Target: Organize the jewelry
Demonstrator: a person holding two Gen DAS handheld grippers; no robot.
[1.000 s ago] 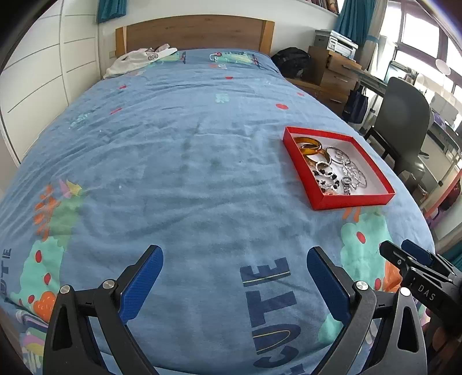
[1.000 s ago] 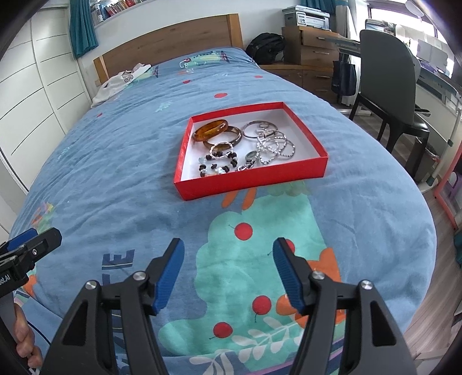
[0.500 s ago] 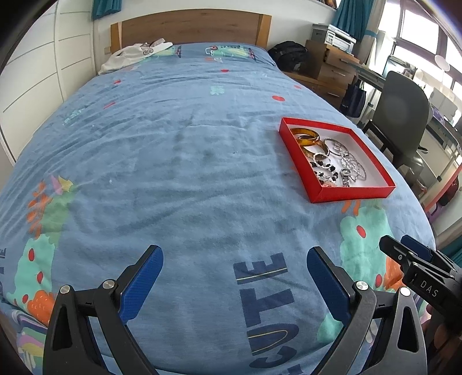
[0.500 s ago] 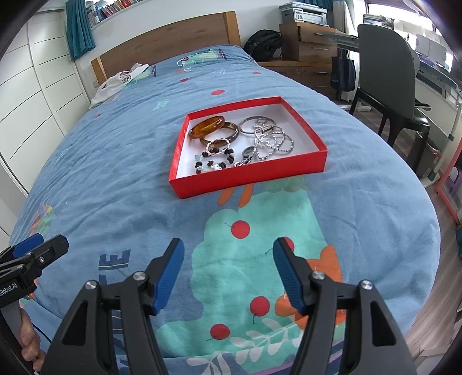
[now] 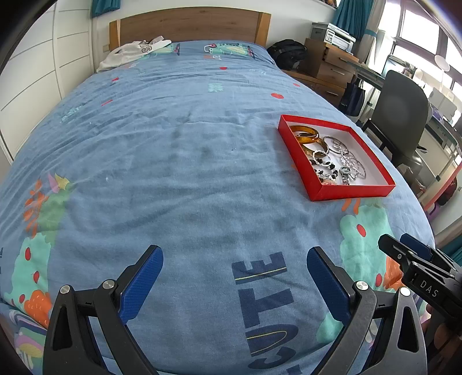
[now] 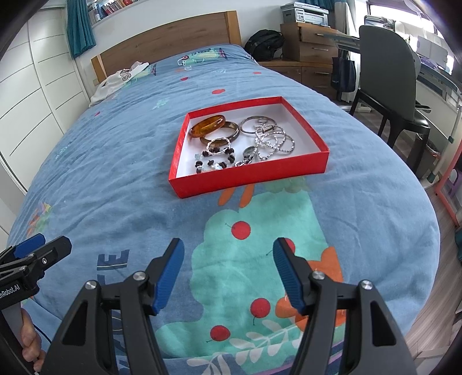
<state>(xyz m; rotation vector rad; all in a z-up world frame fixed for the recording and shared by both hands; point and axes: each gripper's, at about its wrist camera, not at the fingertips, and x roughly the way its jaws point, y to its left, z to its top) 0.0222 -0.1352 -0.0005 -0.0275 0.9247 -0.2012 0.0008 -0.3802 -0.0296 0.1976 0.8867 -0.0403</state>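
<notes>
A red shallow box [image 6: 248, 177] lies on the blue bedspread, white inside. It holds an amber bangle [image 6: 207, 126], a brown bangle [image 6: 229, 133], silver rings and chains [image 6: 273, 141], a small watch [image 6: 247, 153] and a dark bead bracelet [image 6: 215, 158]. The box also shows in the left wrist view [image 5: 350, 191], to the right. My right gripper [image 6: 228, 271] is open and empty, short of the box's near wall. My left gripper [image 5: 234, 278] is open and empty over the bedspread, left of the box.
The bed [image 5: 173, 150] fills both views, with a wooden headboard [image 5: 187, 24] and a white garment [image 5: 132, 53] at the far end. A dark chair [image 6: 387, 72], a desk and wooden drawers [image 6: 306, 43] stand to the right. White wardrobes [image 6: 31, 95] line the left.
Both grippers have moved a little forward over the bed toward the box and stay open. The box and jewelry have not moved.
</notes>
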